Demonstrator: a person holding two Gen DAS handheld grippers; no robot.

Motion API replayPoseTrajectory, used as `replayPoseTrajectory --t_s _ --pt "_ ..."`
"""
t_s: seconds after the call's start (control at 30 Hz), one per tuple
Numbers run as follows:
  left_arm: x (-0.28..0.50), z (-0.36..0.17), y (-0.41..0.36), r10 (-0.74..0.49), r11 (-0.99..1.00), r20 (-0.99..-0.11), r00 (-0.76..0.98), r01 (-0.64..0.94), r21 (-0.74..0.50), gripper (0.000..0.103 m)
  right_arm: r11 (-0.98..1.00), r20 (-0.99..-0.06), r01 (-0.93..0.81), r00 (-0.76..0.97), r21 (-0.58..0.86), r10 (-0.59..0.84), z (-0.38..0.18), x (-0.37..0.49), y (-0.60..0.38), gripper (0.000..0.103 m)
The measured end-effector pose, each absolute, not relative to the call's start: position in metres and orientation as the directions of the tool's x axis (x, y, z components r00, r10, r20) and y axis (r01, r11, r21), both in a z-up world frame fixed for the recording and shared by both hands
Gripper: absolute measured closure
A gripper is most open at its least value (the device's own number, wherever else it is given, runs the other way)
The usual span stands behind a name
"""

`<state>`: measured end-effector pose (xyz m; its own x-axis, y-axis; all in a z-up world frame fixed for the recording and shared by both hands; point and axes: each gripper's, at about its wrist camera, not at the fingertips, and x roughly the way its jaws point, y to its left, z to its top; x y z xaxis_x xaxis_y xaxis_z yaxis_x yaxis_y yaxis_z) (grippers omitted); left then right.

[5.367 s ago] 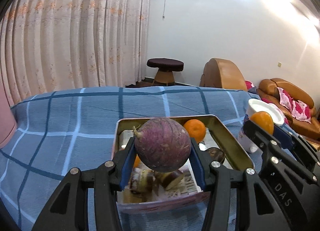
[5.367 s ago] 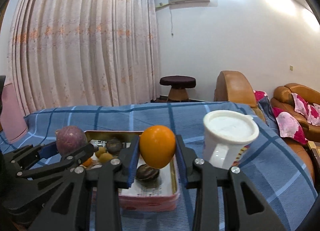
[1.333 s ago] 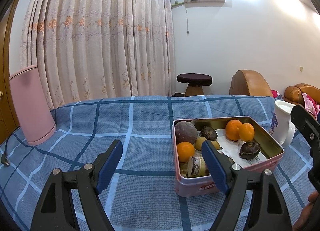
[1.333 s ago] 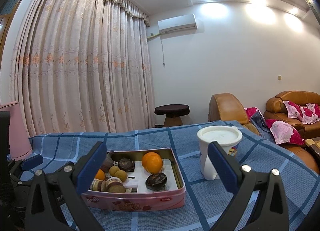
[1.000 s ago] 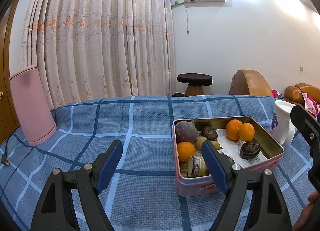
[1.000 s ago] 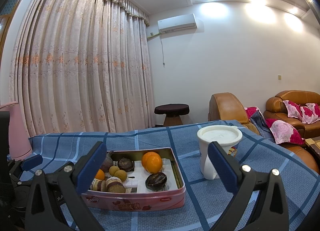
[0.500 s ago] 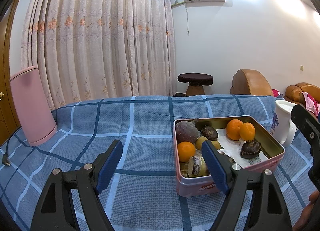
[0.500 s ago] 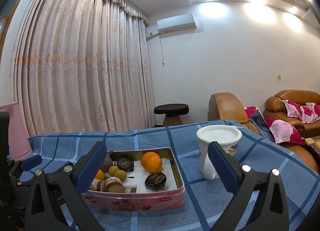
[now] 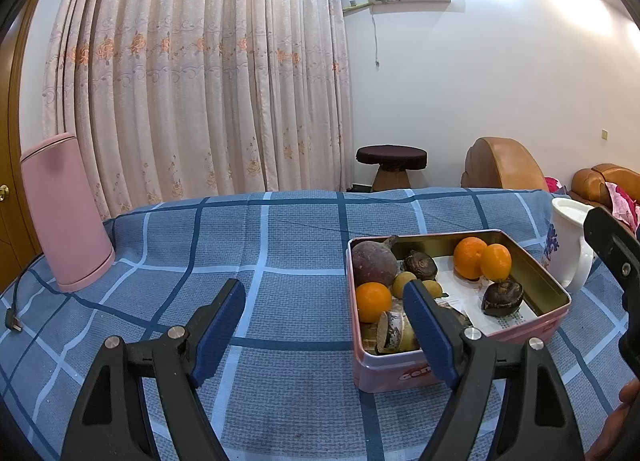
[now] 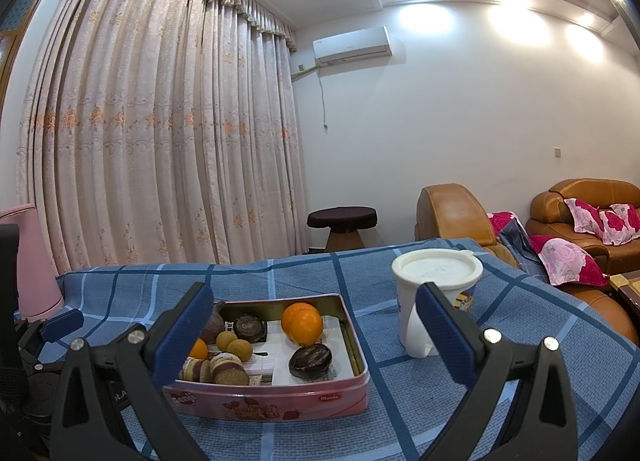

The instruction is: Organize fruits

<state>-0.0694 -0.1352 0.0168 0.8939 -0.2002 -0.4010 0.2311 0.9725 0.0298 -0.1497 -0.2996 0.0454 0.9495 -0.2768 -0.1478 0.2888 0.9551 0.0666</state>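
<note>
A pink tin box (image 9: 404, 371) (image 10: 280, 397) stands on the blue checked tablecloth (image 9: 280, 253). In it lie a purple round fruit (image 9: 374, 263), oranges (image 9: 470, 257) (image 10: 302, 321), another orange (image 9: 373, 301), dark brown fruits (image 9: 502, 297) (image 10: 311, 359) and small yellow ones (image 10: 239, 349). My left gripper (image 9: 324, 301) is open and empty, held back from the box's left front. My right gripper (image 10: 314, 315) is open and empty, held back in front of the box.
A white lidded cup (image 10: 436, 301) (image 9: 568, 245) stands right of the box. A pink cylinder (image 9: 64, 213) stands at the table's far left, with a cable (image 9: 16, 313) by it. Brown armchairs (image 10: 456, 213) and a stool (image 10: 342, 227) stand beyond the table.
Since 5.4 s ago both grippers have let go of the purple fruit and the orange, which now lie in the box, and have drawn back. In the last second nothing has visibly moved.
</note>
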Motion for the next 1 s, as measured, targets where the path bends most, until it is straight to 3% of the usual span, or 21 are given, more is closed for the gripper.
replayPoseTrajectory --t_s 1.0 --pt "-0.072 0.018 -0.118 -0.21 0.969 -0.413 0.886 0.244 0.029 0.021 0.953 -0.161 0.294 0.946 0.072 -0.28 0.044 -0.151 -0.3 0.0"
